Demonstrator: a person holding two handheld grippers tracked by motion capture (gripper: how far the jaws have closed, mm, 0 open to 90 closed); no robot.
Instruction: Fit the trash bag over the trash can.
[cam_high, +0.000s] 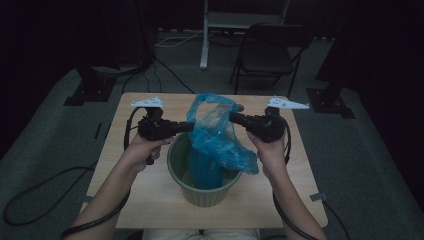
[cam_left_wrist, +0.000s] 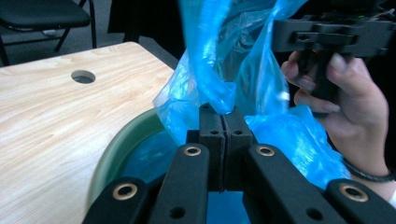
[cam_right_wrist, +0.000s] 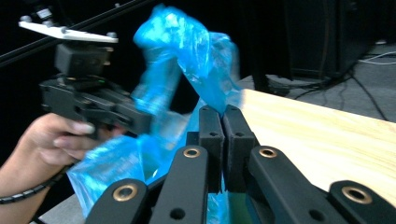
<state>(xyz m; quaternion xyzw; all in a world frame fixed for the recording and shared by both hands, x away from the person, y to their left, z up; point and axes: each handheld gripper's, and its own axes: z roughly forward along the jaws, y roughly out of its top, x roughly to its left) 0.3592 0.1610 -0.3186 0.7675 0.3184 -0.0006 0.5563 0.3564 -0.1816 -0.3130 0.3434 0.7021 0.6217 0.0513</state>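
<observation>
High view: you hold the left tool (cam_high: 187, 127) and the right tool (cam_high: 234, 118) facing each other over the green bin (cam_high: 206, 192), which stands on the wooden surface (cam_high: 150, 195) near its front edge. Between them hangs the blue plastic bag (cam_high: 215, 140); its lower part sits inside the bin, its upper part rises above the rim, and one fold spills over the rim on your right side.

In the left gripper view, your left tool's jaws are pressed together with a twisted strip of the bag's edge pinched at their tips. The bin's rim curves just below and to the left of the jaws, and the surface beyond shows a round hole (cam_left_wrist: 83, 76). Your right hand (cam_left_wrist: 345, 107) grips its tool just behind the bag.

In the right gripper view, your right tool's jaws are likewise closed flat against each other, with a fold of the bag caught at their tips. The film arches up from there and drops toward your left hand (cam_right_wrist: 51, 135).

A folding chair (cam_high: 270, 52) stands on the floor beyond the surface.
</observation>
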